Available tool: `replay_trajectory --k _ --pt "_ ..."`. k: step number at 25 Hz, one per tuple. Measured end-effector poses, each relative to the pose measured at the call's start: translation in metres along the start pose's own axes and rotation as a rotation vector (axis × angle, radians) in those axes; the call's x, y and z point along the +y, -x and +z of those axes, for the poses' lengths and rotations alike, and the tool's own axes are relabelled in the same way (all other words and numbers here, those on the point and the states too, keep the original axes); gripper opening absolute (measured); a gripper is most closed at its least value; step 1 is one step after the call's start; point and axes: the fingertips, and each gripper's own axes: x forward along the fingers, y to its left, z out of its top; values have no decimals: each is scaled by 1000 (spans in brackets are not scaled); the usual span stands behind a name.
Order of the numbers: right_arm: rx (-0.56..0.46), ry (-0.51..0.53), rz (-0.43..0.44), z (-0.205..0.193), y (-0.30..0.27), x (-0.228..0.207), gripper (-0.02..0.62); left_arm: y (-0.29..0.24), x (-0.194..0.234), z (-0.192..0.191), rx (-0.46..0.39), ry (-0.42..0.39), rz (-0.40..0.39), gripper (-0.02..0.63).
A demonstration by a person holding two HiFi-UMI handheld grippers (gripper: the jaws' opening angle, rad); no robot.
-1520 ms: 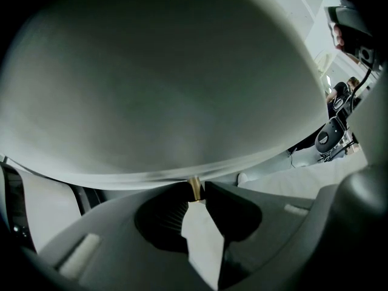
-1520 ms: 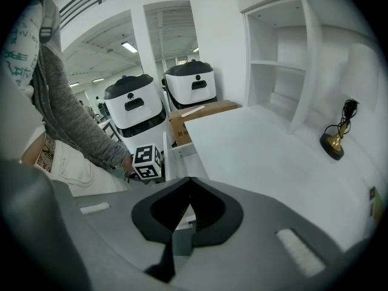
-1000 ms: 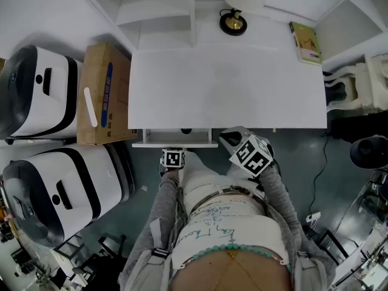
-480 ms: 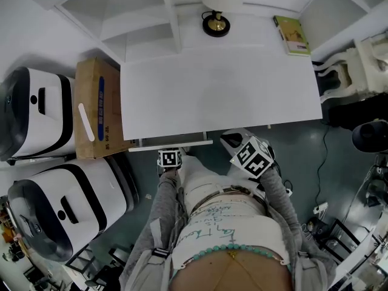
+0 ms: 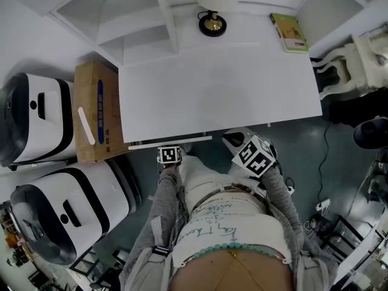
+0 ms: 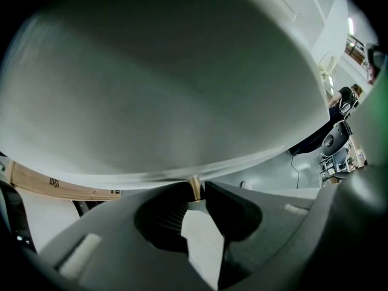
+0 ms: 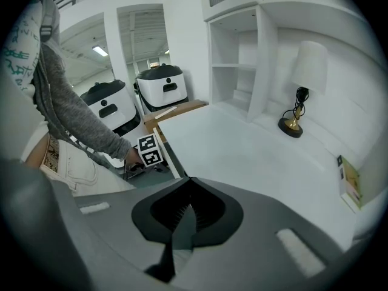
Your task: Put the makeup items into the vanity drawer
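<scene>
Along the near edge of the vanity, entries from largest to smallest:

1. Tabletop (image 5: 218,90): white. It is bare except for a lamp (image 5: 212,24) and a book (image 5: 289,33) at the far side. No makeup items show on it or in any view, so they are probably already inside the drawer.
2. Drawer (image 5: 170,140): under the left part of the front edge, with its long axis along that edge. Only a thin strip of its front stands proud, so it is judged almost shut. It slides straight toward and away from the person.
3. Right gripper (image 7: 188,190): fingers pressed together and empty. It hangs to the right of the drawer, just off the front edge and clear of the handle.
4. Left gripper (image 5: 170,153): the nearer one, at the drawer front and pointing steeply down.
5. Drawer knob (image 6: 194,185): brass, directly ahead between the left fingers, which are closed narrowly on its stem. Any further push or pull would run along the slide axis, away from or toward the person.
</scene>
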Motion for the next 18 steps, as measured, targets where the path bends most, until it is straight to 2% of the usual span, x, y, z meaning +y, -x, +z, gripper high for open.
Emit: replay_trajectory --k 18 --pt "6 -47 -44 -3 3 -19 29 -7 8 27 3 4 6 91"
